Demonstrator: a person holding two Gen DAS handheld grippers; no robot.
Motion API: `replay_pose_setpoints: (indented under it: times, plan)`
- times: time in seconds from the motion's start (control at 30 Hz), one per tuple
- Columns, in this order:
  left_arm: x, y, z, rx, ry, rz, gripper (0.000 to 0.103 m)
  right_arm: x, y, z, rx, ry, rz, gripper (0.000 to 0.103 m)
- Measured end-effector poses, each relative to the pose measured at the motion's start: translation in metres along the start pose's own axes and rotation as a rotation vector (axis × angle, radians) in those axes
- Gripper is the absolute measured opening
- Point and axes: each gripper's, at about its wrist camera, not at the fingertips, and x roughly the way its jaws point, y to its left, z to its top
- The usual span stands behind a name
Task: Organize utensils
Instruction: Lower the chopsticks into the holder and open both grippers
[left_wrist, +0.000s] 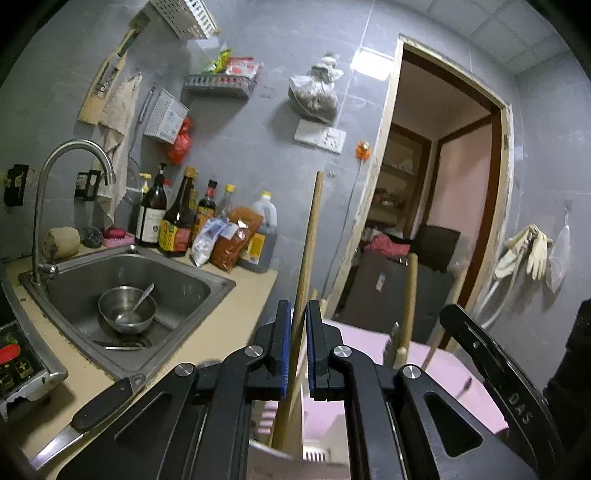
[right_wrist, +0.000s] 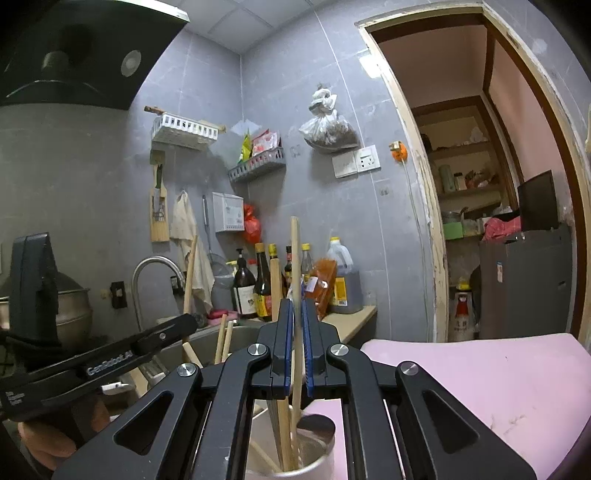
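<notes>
Wooden chopstick (left_wrist: 308, 251) is sitting pinched in the left gripper (left_wrist: 298, 325) at bottom middle; the right gripper (right_wrist: 295, 325) is squeezing another stick (right_wrist: 294, 258), maybe 1 chopstick, above a metal cup (right_wrist: 314, 461).

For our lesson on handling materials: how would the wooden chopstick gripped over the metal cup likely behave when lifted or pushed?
The wooden chopstick, clamped in the right hand-held gripper, stays straight above the pads, so it is probably stiff. It is thin wood, so likely light. Being slim and rod-like, it might roll if laid flat. Its lower end reaches the metal cup, which could tip if the stick is pushed sideways.
</notes>
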Motion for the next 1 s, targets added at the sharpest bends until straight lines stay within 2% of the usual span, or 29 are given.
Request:
replay_pose_setpoints:
  times: [0.23,0.4,0.53,0.6,0.73,0.8,1.0]
  plan:
    - [-0.008,-0.005,-0.003,0.006,0.045,-0.018,0.01,-0.009,0.001,0.005,-0.004,0.013,0.009,0.006]
    - [-0.018,-0.005,-0.001,-0.013,0.035,-0.017,0.024,-0.02,0.001,0.012,-0.013,0.0,0.008,0.008]
    - [-0.028,-0.008,0.003,-0.015,0.027,-0.004,0.028,-0.032,-0.002,0.017,-0.014,-0.003,0.005,0.013]
    - [-0.033,-0.011,0.003,-0.012,0.026,-0.005,0.038,-0.039,-0.005,0.018,-0.017,-0.004,-0.004,0.021]
    - [-0.045,-0.022,0.003,0.024,0.018,-0.008,0.049,-0.053,-0.013,0.022,-0.014,0.008,-0.033,0.026]
    - [-0.05,-0.027,0.001,0.029,0.016,-0.017,0.06,-0.061,-0.019,0.024,-0.005,0.015,-0.042,0.038]
    - [-0.063,-0.045,-0.003,0.03,0.014,-0.025,0.085,-0.092,-0.037,0.029,0.016,0.033,-0.095,0.057]
